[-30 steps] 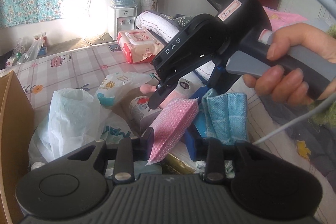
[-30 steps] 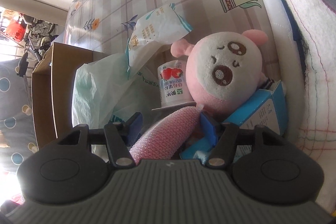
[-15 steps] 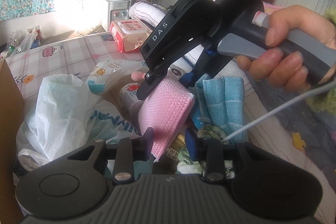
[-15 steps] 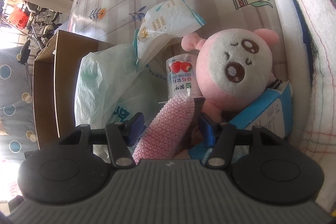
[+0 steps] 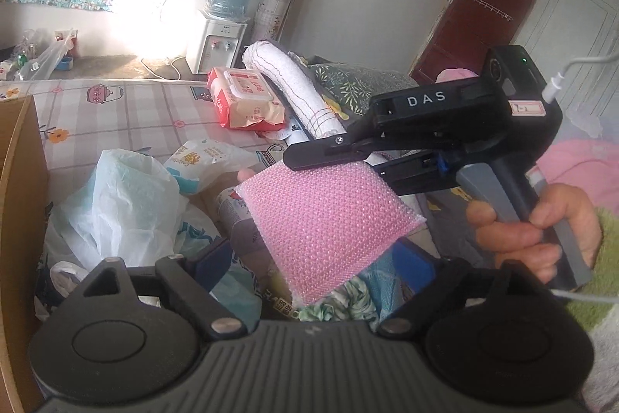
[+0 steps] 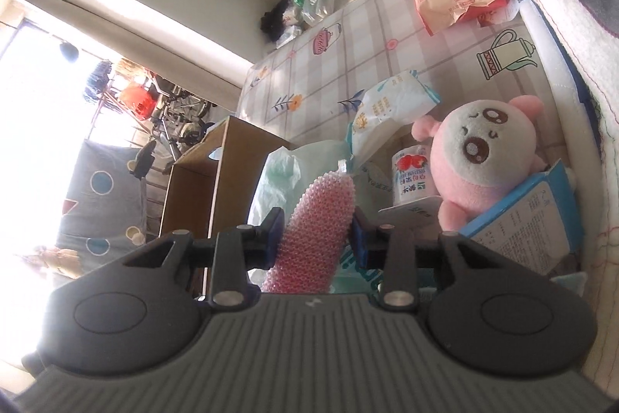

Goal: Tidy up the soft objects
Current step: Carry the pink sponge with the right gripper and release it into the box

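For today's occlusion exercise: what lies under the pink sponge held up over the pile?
Under the pink sponge, crumpled green patterned cloth and light-blue cloth peek out. Whatever lies directly beneath its middle is covered.

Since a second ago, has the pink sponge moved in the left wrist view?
Yes. The pink sponge has left the left claw, whose jaws are opening, and sits higher, closer to the wet-wipes pack, pinched in the right claw.

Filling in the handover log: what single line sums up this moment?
pink sponge: handover | right tool: closing on sponge | left tool: opening, sponge between its fingers untouched | cardboard box: nearby
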